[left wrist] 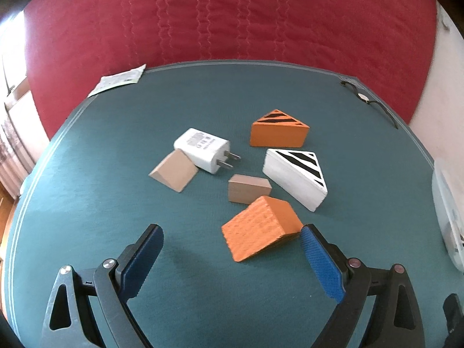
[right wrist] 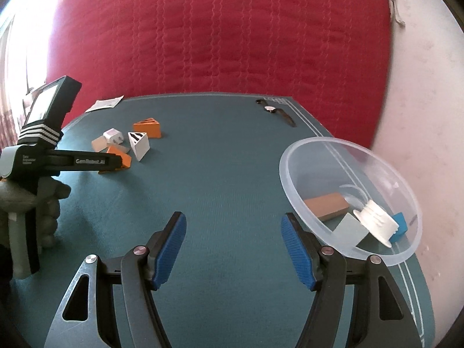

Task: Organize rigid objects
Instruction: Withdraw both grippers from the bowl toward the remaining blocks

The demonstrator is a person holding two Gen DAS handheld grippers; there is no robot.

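On the teal mat (left wrist: 116, 203) lie a plain orange wedge (left wrist: 258, 227), a small tan block (left wrist: 248, 188), a tan wedge (left wrist: 174, 174), a white charger plug (left wrist: 203, 149), a white striped wedge (left wrist: 298, 177) and an orange striped wedge (left wrist: 278, 130). My left gripper (left wrist: 232, 249) is open just in front of the orange wedge; its right pad (left wrist: 322, 264) is beside it. My right gripper (right wrist: 233, 243) is open and empty over bare mat. The clear plastic bowl (right wrist: 290, 171) to its right holds a brown block (right wrist: 327, 204), a grey piece, a white ribbed piece and a blue block.
A wristwatch (right wrist: 275, 110) lies at the mat's far right corner. A paper packet (left wrist: 119, 79) lies at the far left edge. A red quilted bed (left wrist: 232, 14) runs behind the table. The left handheld gripper's body (right wrist: 58, 159) shows in the right wrist view.
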